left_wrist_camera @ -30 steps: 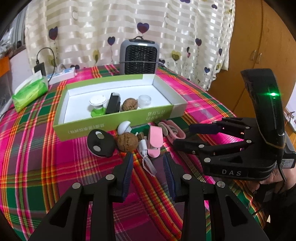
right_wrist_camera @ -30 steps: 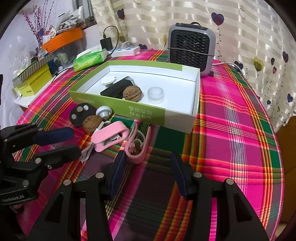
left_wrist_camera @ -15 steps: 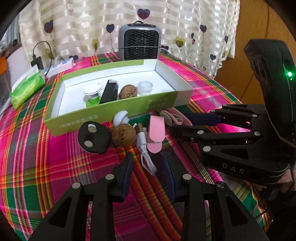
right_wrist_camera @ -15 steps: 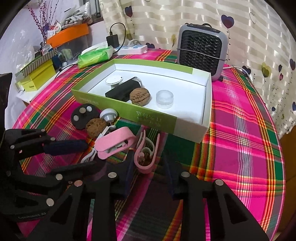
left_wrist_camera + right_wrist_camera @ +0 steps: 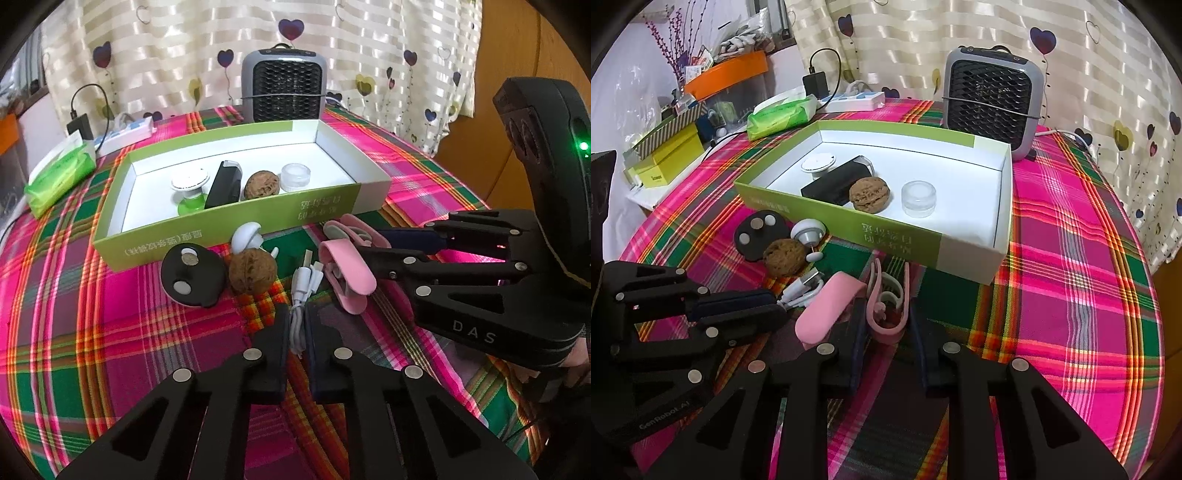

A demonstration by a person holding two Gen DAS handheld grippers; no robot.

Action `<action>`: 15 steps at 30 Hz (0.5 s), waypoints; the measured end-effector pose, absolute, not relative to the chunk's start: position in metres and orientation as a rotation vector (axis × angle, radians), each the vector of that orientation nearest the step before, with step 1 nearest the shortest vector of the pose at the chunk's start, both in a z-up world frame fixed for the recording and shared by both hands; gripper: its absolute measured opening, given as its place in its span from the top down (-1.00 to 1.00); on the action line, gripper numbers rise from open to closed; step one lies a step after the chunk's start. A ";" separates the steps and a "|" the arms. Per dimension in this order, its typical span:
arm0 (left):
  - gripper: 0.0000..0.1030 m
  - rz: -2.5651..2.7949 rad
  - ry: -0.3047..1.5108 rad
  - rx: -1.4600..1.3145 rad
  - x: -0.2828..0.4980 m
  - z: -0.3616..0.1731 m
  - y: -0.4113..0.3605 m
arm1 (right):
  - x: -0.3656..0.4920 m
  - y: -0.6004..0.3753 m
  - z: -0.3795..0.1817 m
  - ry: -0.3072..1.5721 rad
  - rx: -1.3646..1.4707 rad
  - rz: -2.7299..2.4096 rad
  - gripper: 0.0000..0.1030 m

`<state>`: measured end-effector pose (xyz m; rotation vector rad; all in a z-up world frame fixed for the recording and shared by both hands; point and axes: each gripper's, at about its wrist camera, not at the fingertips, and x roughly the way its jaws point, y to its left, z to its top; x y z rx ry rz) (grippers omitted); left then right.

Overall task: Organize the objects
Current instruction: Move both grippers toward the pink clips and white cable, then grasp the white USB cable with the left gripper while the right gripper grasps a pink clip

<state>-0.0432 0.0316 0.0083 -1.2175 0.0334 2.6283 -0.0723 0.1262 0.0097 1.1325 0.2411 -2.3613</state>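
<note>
My left gripper (image 5: 297, 325) is shut on a white charging cable (image 5: 303, 280) that lies on the plaid tablecloth; from the right wrist it shows at the left (image 5: 777, 304). The jaws of my right gripper (image 5: 886, 332) are closing, and their pads press both sides of a pink looped clip (image 5: 886, 317). A pink flat gadget (image 5: 827, 306) lies between the two grippers. Nearby sit a walnut (image 5: 253, 271), a black disc (image 5: 194, 275) and a white knob (image 5: 245, 236). The green box (image 5: 221, 236) holds a second walnut (image 5: 262, 184), a clear jar (image 5: 295, 177), a black case and a white-green piece.
A grey heater (image 5: 284, 88) stands behind the box. A green tissue pack (image 5: 59, 177), a power strip and a charger lie at the back left. Yellow and orange boxes (image 5: 672, 155) stand beyond the table's left edge. A curtain hangs behind.
Both grippers' jaws have closed: the left onto the white cable, the right around the pink clip. The left gripper edged forward toward the cable.
</note>
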 end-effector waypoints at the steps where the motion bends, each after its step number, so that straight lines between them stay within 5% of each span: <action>1: 0.86 2.631 0.030 -1.207 -0.042 0.009 0.031 | -0.072 0.126 0.010 0.242 1.128 -2.362 0.55; 15: 0.86 2.645 0.007 -1.176 -0.030 0.012 0.026 | -0.062 0.134 0.013 0.227 1.111 -2.378 0.55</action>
